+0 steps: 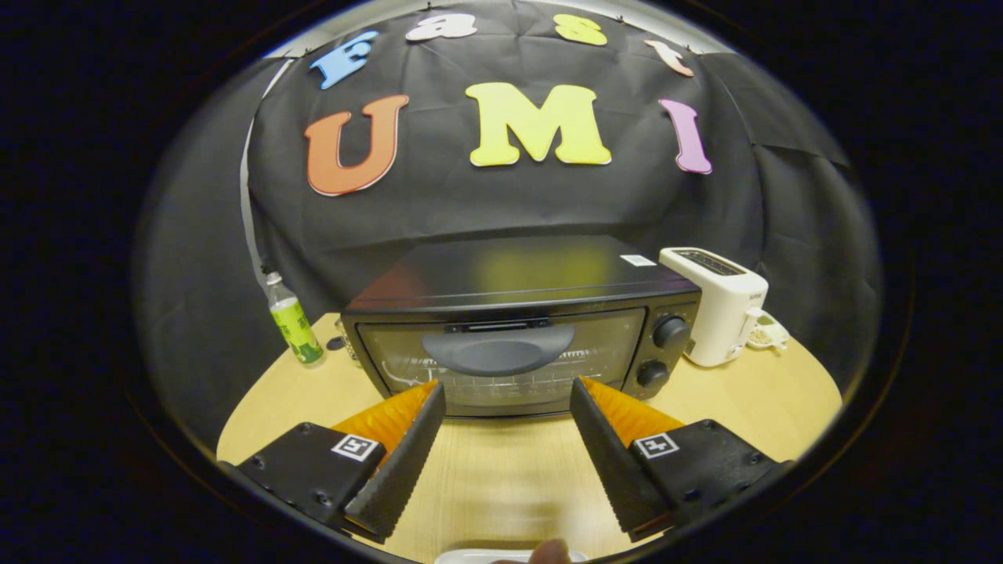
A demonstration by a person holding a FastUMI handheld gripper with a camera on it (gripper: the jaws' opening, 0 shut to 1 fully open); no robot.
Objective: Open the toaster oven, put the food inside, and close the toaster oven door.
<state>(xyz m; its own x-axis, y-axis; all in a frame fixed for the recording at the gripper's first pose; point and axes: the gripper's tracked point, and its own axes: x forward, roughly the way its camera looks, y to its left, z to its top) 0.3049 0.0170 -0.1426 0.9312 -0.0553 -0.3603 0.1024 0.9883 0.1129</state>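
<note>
A: Right, gripper (508, 403) state? Fingers spread wide, nothing between them, tips level with the lower front of the toaster oven (517, 329).

B: Agreed. Oven sits on the wooden table (501, 470) just beyond the fingers, door up and closed, the curved handle (498, 350) across the top of the glass. The wide spread and centred aim look suited to taking that handle, my reading only.

A: Food?

B: Nothing visible on the rack through the glass, though reflections make that uncertain. A pale plate rim (478, 557) shows nearest the camera, behind the fingers, with a brownish lump (550, 551) at it; food or a fingertip, cannot tell.

A: Stage?

B: A shut door fits either a door awaiting opening or one closed again.

A: Surroundings: white toaster (722, 304) beside the oven's knobs, green-labelled bottle (294, 319) on the other side.
</note>
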